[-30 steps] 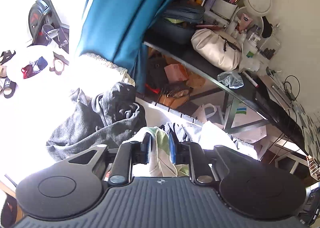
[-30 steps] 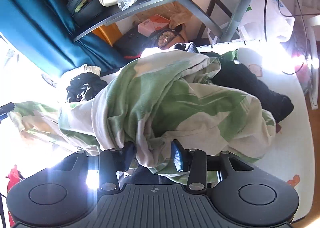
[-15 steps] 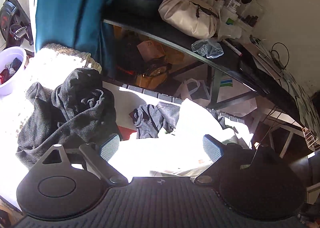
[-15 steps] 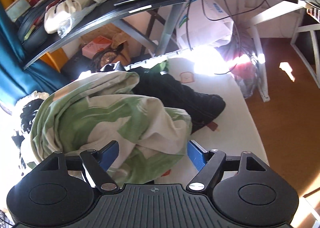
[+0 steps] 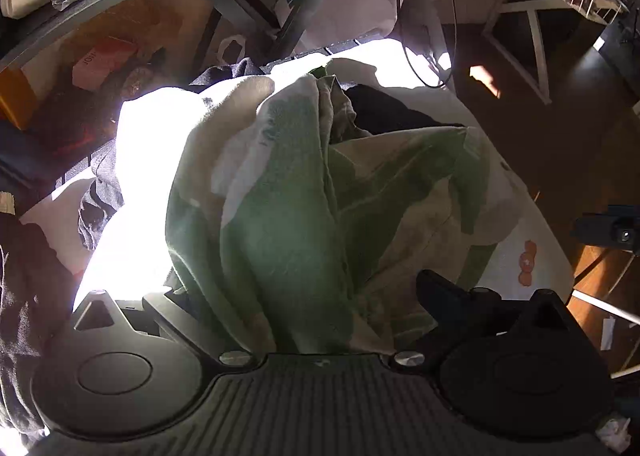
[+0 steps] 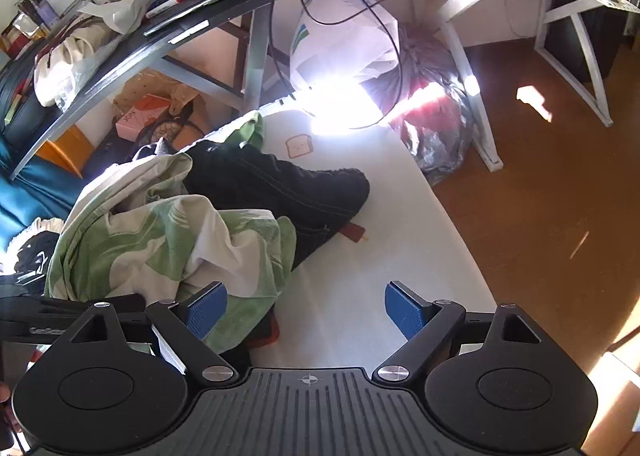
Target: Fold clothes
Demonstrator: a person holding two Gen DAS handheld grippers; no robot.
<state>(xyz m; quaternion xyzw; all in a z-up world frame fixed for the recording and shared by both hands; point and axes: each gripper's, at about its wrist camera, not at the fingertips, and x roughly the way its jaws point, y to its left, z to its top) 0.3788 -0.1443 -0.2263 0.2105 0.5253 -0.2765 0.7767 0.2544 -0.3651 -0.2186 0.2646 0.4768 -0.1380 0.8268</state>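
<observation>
Bedding first: a white mattress (image 6: pixel 352 296) printed with small cartoon figures carries the laundry, with a cluttered black desk (image 6: pixel 168 44) behind it. On the mattress lies a green-and-white patterned garment (image 6: pixel 160 248), bunched in loose ridges and in no way flat or squared. A black garment (image 6: pixel 280 188) lies touching it on the far side, partly under its edge. A dark grey piece (image 5: pixel 96 200) sits at the left edge of the left wrist view.

Smaller still, the two tools. The right gripper (image 6: pixel 306 310) stands wide open over bare mattress with nothing between its blue pads; its left finger sits just beside the patterned cloth's near hem. The left gripper (image 5: pixel 304 304) is pushed into the same cloth, which fills the space between its spread fingers and hides the left pad. Whether it has any grip on the fabric cannot be told.

As a judgement, the patterned garment is the piece in hand and is far from folded. Whatever fold follows, it calls for finding a true edge or corner among the ridges, pinching a single layer, and keeping the black garment from being caught along with it.
</observation>
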